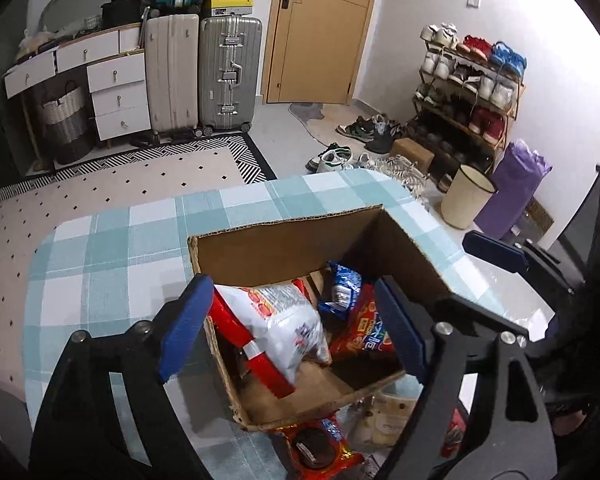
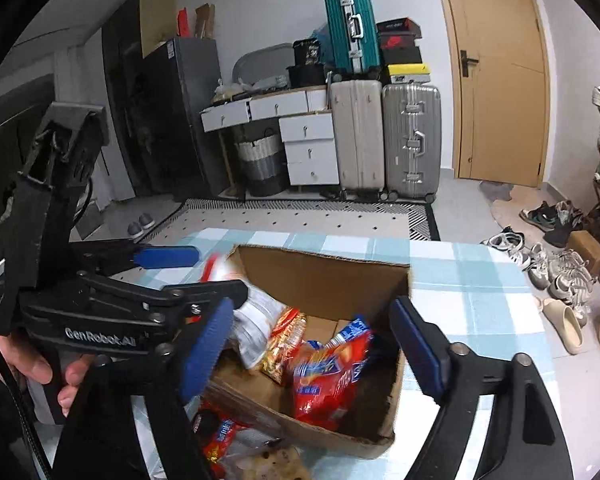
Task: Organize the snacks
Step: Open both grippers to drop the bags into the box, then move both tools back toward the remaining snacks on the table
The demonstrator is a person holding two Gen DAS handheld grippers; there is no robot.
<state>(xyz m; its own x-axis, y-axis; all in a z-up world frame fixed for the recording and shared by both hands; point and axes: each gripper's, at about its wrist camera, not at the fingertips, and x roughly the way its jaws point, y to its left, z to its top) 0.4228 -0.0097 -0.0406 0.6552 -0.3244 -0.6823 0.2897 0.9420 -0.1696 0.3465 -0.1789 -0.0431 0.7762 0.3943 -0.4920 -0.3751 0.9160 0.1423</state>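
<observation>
An open cardboard box (image 1: 284, 248) (image 2: 324, 276) stands on a table with a blue-checked cloth (image 1: 112, 248). Inside lie a white and red snack bag (image 1: 276, 320) (image 2: 256, 316), a blue packet (image 1: 344, 286) and a red packet (image 1: 364, 328) (image 2: 328, 380). My left gripper (image 1: 292, 328) is open above the box, with the white bag between its blue pads, not pinched. It also shows in the right wrist view (image 2: 192, 272). My right gripper (image 2: 312, 352) is open and empty over the box.
More snacks lie on the table in front of the box: a red cookie packet (image 1: 320, 450) (image 2: 216, 436) and a clear bag of biscuits (image 1: 384, 420) (image 2: 268, 464). Suitcases (image 1: 228, 76), drawers, a shoe rack (image 1: 468, 92) and a bin (image 1: 466, 196) stand on the floor beyond.
</observation>
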